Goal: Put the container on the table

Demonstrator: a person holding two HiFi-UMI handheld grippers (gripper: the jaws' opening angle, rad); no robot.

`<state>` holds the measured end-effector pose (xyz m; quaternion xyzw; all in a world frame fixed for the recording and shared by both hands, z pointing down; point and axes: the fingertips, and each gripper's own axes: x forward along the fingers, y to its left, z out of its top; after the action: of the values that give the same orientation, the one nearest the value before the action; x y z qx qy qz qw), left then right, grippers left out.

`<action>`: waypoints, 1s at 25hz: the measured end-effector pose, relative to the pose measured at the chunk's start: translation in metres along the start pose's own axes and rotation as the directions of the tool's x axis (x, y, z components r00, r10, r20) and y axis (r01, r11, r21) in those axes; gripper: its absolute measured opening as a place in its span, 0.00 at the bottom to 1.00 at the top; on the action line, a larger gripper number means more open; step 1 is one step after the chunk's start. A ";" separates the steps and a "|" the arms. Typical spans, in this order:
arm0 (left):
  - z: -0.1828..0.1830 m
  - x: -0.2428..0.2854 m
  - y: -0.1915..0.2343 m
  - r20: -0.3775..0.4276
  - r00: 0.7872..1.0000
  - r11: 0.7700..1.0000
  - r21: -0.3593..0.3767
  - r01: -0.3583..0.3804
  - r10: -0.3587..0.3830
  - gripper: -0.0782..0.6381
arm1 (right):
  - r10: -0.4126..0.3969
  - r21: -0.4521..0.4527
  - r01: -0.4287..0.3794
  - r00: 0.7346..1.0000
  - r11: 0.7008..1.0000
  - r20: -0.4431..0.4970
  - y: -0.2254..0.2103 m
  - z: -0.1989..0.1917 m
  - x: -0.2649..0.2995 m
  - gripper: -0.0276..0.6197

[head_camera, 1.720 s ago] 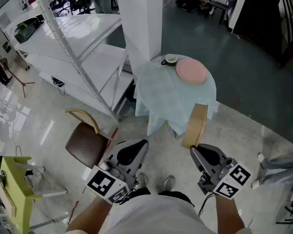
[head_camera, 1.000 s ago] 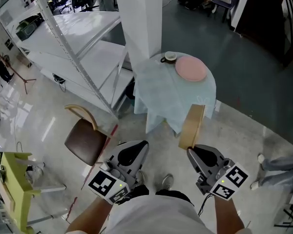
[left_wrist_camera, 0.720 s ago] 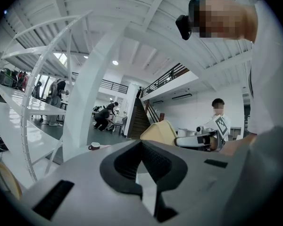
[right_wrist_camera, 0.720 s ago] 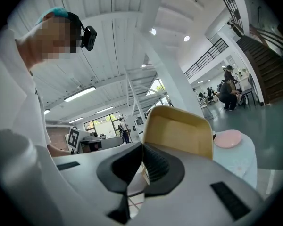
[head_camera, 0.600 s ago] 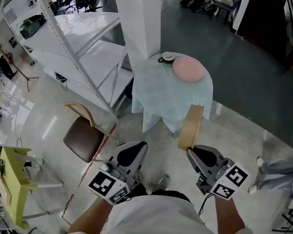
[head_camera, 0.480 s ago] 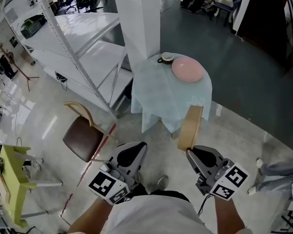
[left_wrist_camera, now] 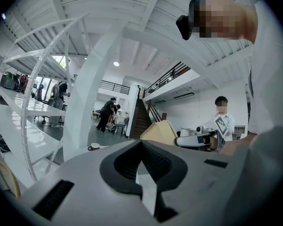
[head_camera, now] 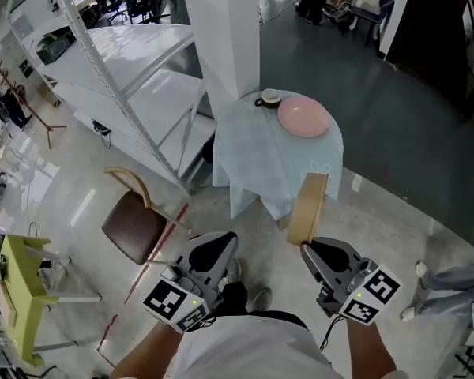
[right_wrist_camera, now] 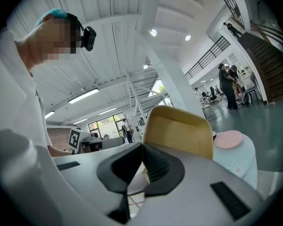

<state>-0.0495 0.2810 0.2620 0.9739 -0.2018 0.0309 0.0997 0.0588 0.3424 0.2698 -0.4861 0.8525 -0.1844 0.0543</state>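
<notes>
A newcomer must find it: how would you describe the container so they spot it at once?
Beside the white pillar stands a round table draped in pale blue. Just off its near edge, the right gripper holds the container on edge. It is tan and in the air, unlike the pink plate and small cup on the table.

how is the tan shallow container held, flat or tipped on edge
Tipped on edge: the tan shallow container stands upright from the right gripper, jaws shut on its rim.

Grey left tool [head_camera: 220, 243], grey right tool [head_camera: 319, 248], black-and-white marker cubes [head_camera: 174, 305], white shirt [head_camera: 253, 352], black cable [head_camera: 326, 339].
</notes>
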 end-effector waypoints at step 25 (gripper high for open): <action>-0.004 0.109 0.158 -0.042 0.999 0.997 -0.069 0.027 -0.030 0.14 | -0.045 0.039 0.048 0.997 0.998 -0.067 -0.125 0.019 0.139 0.08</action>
<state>-0.0127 0.0975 0.3053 0.9718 -0.1866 0.0436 0.1376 0.0928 0.1620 0.3103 -0.4982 0.8384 -0.2188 0.0315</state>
